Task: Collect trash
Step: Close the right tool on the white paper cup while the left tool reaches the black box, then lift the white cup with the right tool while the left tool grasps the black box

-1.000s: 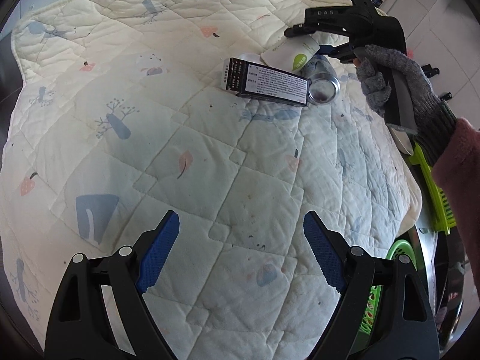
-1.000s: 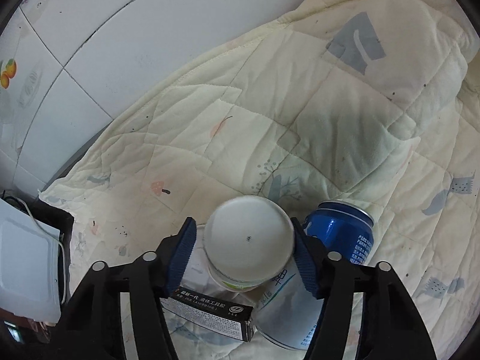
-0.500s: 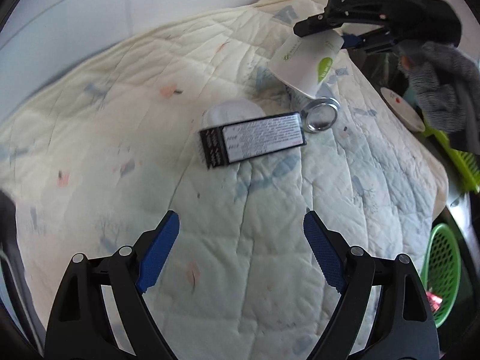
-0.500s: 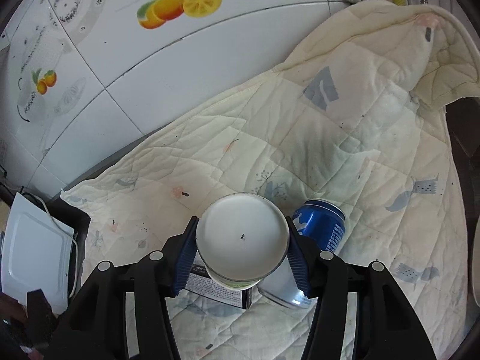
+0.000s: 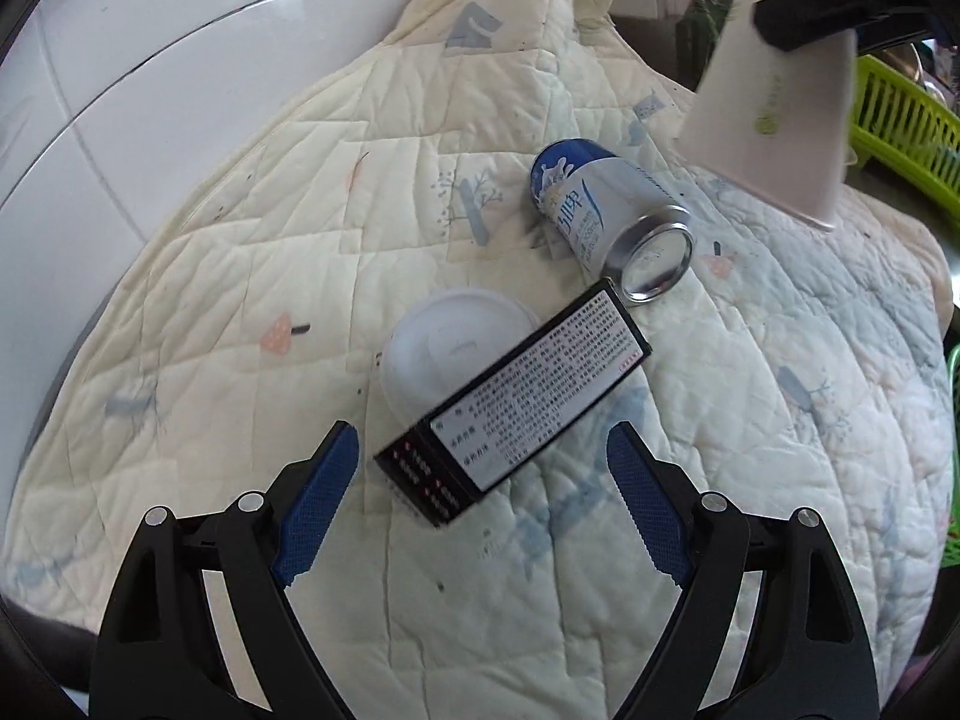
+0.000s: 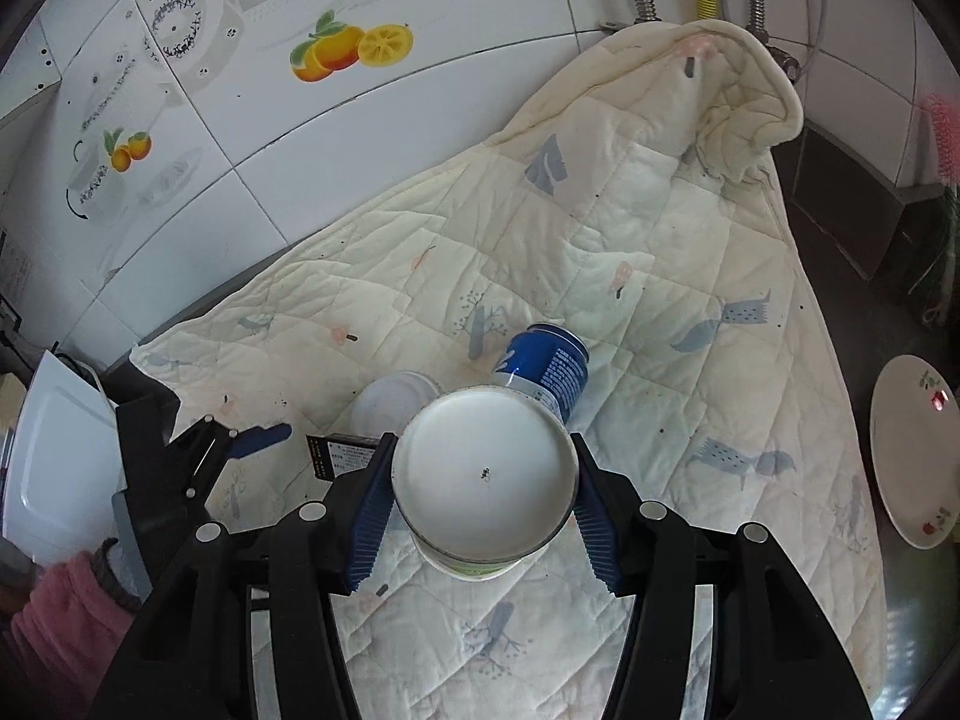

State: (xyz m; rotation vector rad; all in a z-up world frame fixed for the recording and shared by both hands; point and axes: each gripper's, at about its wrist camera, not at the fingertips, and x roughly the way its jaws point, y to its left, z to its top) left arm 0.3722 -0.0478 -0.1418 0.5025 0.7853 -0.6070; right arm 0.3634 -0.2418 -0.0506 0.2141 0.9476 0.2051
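Observation:
My right gripper (image 6: 480,445) is shut on a white paper cup (image 6: 485,474), held upside down above the quilt; the cup (image 5: 774,114) also hangs at the left wrist view's top right. On the quilt lie a black printed box (image 5: 516,402), a white plastic lid (image 5: 447,354) partly under it, and a blue and silver can (image 5: 606,222) on its side. My left gripper (image 5: 480,504) stands open just short of the box's near end, nothing between its fingers. In the right wrist view the can (image 6: 546,360), lid (image 6: 390,402) and box (image 6: 342,453) lie beyond the cup.
A cream quilt (image 5: 252,312) covers the counter, against a tiled wall (image 6: 300,138). Green baskets (image 5: 900,114) stand off the quilt's right side. A plate (image 6: 918,450) sits on the dark counter at right. A white appliance (image 6: 54,462) is at left.
My left gripper rolled and came close to the black box, still open. My right gripper lifted the cup up off the quilt, uncovering the lid and can.

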